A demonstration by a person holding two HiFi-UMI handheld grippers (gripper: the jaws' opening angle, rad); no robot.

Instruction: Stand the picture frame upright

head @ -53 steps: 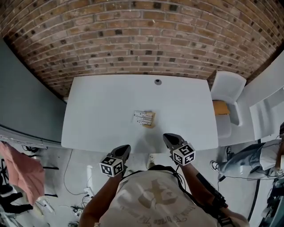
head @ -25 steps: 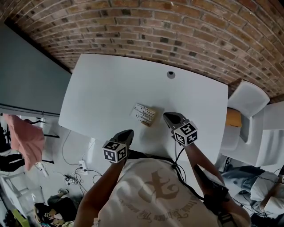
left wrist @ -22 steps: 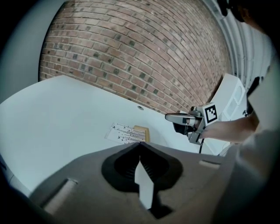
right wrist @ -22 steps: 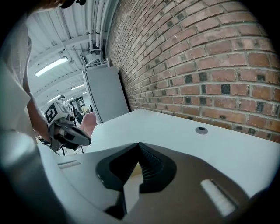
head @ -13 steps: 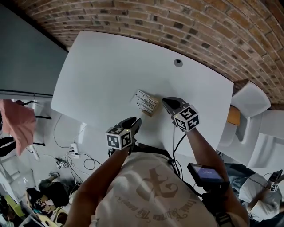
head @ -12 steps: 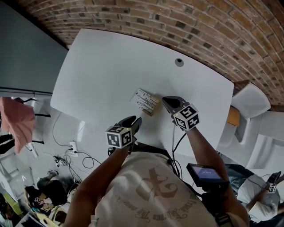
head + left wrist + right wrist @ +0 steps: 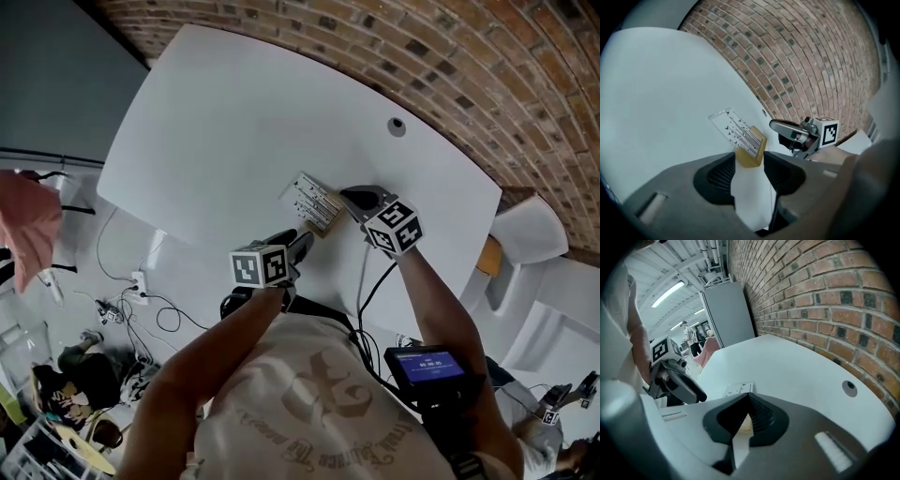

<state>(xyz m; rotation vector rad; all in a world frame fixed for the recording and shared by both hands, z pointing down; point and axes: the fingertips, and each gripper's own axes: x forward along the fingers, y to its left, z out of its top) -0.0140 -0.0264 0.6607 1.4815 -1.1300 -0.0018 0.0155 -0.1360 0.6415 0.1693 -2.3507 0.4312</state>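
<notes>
The picture frame [image 7: 314, 202] lies flat on the white table [image 7: 216, 122], a clear printed panel with a wooden base [image 7: 751, 154] at its near end. My left gripper [image 7: 300, 246] is just short of that wooden end. Its jaws have just been opening and stand open, with the base at their tips [image 7: 749, 161] and no pad pressing on it. My right gripper [image 7: 352, 198] is shut and empty, its tip right beside the frame's right edge. In the right gripper view the frame [image 7: 738, 389] shows just past the closed jaws [image 7: 747, 398].
A round cable hole [image 7: 397, 126] sits in the table near the brick wall [image 7: 469, 66]. A white chair [image 7: 525, 234] stands off the right end. A pink cloth [image 7: 23, 234] and cables [image 7: 141, 309] are on the floor at left.
Both grippers have come forward and down to the frame. The left one has rolled and its jaws have opened. The right one stays shut.
</notes>
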